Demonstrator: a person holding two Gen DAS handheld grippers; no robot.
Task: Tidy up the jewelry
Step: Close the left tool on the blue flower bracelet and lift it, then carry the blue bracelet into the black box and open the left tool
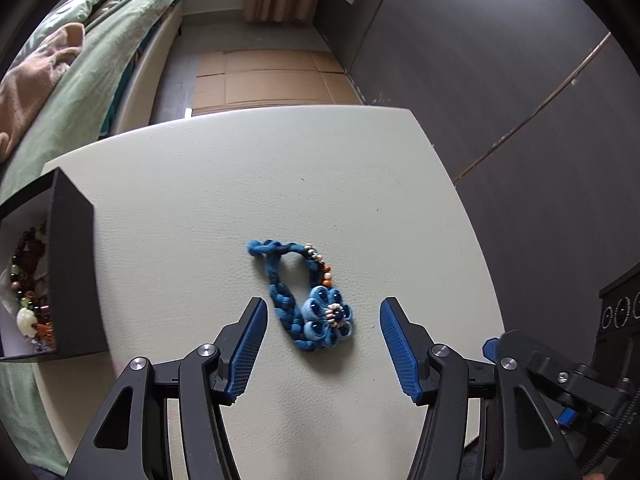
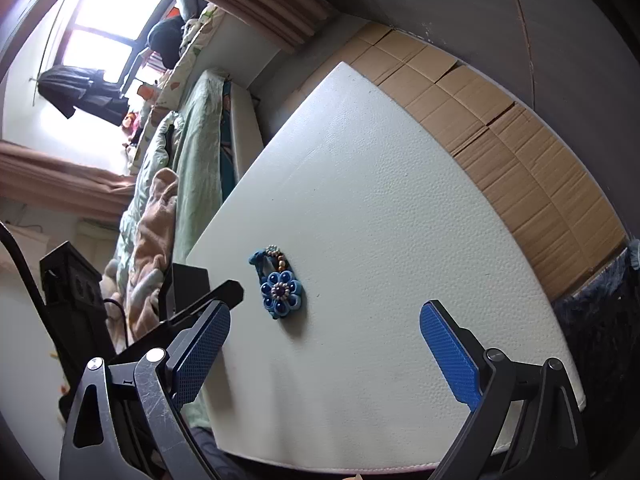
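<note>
Blue bracelet flat on the white table, both grippers spread wide

The braided bracelet (image 1: 304, 296) lies just beyond the left gripper (image 1: 322, 312), between its parted fingers, untouched; the right gripper (image 2: 326, 316) gapes empty, bracelet far-left of it; the black box (image 1: 72, 264) of beads sits at the table's (image 1: 240, 168) left edge

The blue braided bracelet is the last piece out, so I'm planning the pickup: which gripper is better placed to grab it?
Probably the left. The left gripper is open with the bracelet lying between its fingertips, and the black box is on its side. The right gripper is open too, but farther back.
</note>
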